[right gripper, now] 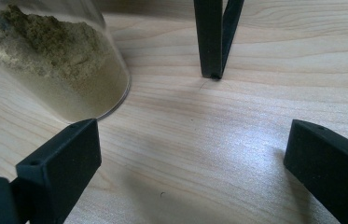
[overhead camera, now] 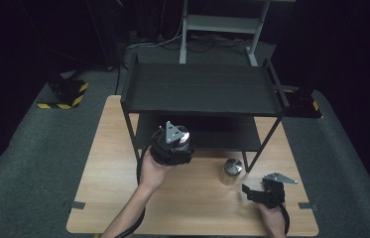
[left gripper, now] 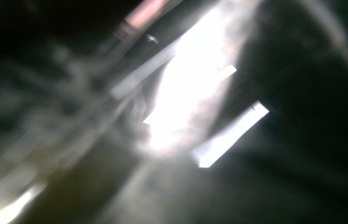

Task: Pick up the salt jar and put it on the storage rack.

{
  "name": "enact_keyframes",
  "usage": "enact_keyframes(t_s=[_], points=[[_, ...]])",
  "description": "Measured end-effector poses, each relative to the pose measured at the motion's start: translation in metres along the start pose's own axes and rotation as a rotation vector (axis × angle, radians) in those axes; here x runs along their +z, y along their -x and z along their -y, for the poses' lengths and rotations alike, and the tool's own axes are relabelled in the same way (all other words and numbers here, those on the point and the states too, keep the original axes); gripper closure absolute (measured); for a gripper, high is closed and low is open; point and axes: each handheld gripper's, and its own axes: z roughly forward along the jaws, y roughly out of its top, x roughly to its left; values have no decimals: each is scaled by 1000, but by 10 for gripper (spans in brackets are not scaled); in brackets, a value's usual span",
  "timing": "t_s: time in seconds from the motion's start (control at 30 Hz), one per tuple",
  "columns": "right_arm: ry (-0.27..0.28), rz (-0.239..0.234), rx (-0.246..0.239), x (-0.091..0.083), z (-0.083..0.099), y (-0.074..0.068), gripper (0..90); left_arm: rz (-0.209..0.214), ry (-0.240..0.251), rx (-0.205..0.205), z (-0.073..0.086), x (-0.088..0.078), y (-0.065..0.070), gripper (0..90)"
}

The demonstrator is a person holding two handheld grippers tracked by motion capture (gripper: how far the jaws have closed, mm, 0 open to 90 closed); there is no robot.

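Item one: pale wooden table (overhead camera: pixel 108 198), standing on grey carpet and bearing everything below.

Item two: black metal two-tier shelf rack (overhead camera: pixel 202 89), at the far half of the table. Its top tier is bare; no jar can be made out on the dark lower tier. One thin black leg (right gripper: pixel 211 42) meets the wood just ahead of your right gripper.

Item three: your left gripper (overhead camera: pixel 175 144), raised at the front edge of the lower tier. Its jaws are drawn in on what looks like a silver-lidded glass jar (overhead camera: pixel 182 134); its own view is a bright blur against glass, so the grip is judged, not plainly seen.

Item four: your right gripper (overhead camera: pixel 252 193), resting low on the table near the front right edge, jaws spread wide and holding nothing.

Item five: second clear glass jar of tan powder with a silver lid (overhead camera: pixel 232 171), upright on the table beside the rack's front right leg, just left of the right gripper's jaws.

Status, as judged: one jar lifted and on its way to the lower tier, not yet set down; the other untouched.
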Motion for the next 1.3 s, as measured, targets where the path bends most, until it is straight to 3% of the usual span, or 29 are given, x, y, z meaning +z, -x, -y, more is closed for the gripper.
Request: enact_keyframes(t_s=[0.73,0.87,0.9,0.93,1.1,1.3], points=[[1,-1,2,0,0,0,39,-28,-6,-36,-3,18,-9,309],[1,-1,2,0,0,0,40,-21,1,-60,-3,20,-11,309],[1,-1,2,0,0,0,40,-43,4,-52,-3,21,-10,309],[1,0,2,0,0,0,40,-21,2,-38,-4,22,-15,309],[1,0,1,0,0,0,40,-33,6,-45,-5,25,-15,309],[1,1,2,0,0,0,40,-15,14,-43,-5,30,-22,309]])
